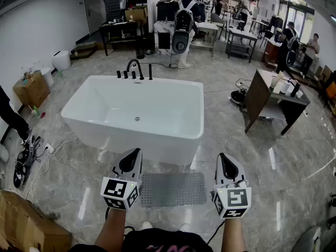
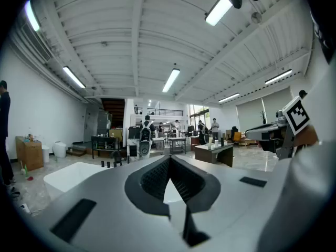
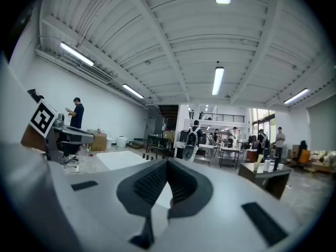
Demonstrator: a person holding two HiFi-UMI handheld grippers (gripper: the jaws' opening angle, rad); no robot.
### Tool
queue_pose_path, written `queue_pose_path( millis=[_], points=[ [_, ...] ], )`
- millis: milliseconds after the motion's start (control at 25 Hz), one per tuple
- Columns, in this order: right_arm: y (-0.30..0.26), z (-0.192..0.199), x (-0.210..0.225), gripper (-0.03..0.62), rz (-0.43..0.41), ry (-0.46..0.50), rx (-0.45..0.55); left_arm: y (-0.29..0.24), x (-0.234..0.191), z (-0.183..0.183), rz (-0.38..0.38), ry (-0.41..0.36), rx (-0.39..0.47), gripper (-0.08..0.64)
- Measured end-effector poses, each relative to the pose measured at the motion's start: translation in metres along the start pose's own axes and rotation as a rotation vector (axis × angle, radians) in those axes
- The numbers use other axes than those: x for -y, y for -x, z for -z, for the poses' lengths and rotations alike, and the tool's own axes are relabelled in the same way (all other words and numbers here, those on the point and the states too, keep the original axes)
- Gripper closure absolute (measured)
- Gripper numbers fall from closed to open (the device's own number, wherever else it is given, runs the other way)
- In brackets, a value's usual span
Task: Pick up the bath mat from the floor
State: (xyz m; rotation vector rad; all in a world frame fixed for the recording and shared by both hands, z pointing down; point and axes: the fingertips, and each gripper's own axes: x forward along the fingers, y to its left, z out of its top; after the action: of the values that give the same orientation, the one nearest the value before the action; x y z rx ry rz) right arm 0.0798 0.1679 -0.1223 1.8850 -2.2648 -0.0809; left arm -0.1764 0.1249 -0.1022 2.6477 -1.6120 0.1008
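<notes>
I'm holding both grippers up over the floor (image 1: 273, 188) in front of the bathtub (image 1: 131, 138), and neither is carrying anything. The left gripper (image 1: 136, 154) is hovering at about 7 o'clock in the head view, with the right gripper (image 1: 221, 157) at about 5 o'clock. In the left gripper view its fingers (image 2: 151, 180) are pressing together with nothing between them. It's the same deal in the right gripper view, fingers (image 3: 146, 185) squeezing tight on air. Both are pointing out across the room rather than down.

The bath mat (image 1: 173, 189) is lying flat on the floor at 6 o'clock from the tub, sitting between the two grippers and below them. Its far edge is looking like it's just beside the tub base, though I can't really tell if it's touching from this angle. The black faucet (image 1: 135, 67) is standing at the tub's 12 o'clock rim, and a wooden bench (image 1: 262, 91) is sitting off at 2 o'clock.
</notes>
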Motion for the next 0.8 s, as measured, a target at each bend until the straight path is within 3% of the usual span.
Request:
queue_pose_path(
  millis=[440,800],
  points=[
    [-0.005,0.011,0.012,0.571,-0.025,-0.006,-0.005,-0.007,0.011,0.006,-0.019,0.014,-0.023,0.561],
    [-0.003,0.014,0.043,0.571,-0.078,-0.004,0.038,-0.018,0.044,0.002,-0.048,-0.045,-0.037,0.560]
  ],
)
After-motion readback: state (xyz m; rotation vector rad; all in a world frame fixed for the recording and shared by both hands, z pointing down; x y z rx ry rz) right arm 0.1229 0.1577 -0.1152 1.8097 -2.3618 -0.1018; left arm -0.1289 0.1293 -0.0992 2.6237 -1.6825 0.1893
